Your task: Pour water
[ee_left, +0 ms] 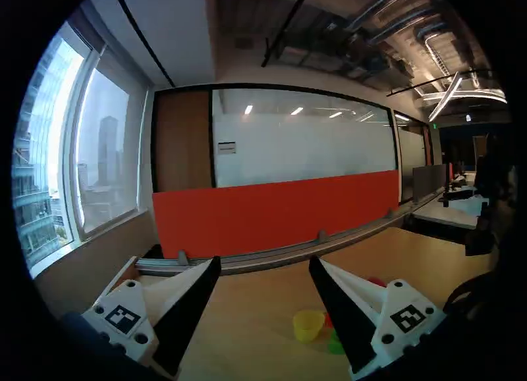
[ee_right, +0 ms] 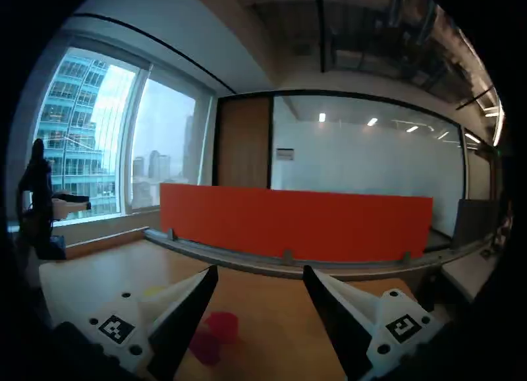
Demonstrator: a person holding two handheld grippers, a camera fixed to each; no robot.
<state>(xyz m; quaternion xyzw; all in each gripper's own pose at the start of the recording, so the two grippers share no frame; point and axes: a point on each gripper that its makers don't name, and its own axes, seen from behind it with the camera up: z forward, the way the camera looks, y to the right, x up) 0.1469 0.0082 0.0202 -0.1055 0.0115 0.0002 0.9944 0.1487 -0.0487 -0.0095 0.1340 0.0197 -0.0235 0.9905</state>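
In the left gripper view my left gripper (ee_left: 263, 265) is open above the wooden desk (ee_left: 263, 315), nothing between its fingers. A yellow cup (ee_left: 307, 325) stands on the desk below, just left of the right finger, with a green cup (ee_left: 335, 343) and a bit of a red one (ee_left: 377, 282) partly hidden behind that finger. In the right gripper view my right gripper (ee_right: 260, 272) is open too and holds nothing. Two magenta cups (ee_right: 222, 326) (ee_right: 205, 348) stand on the desk beside its left finger, and a yellow bit (ee_right: 153, 291) peeks out above that finger.
An orange divider panel (ee_left: 277, 213) with a metal rail runs along the desk's far edge. Windows (ee_left: 99, 157) lie to the left, a glass wall behind. In the right gripper view a dark stand (ee_right: 36, 203) rises at the far left. More desks (ee_left: 454, 209) stand at the right.
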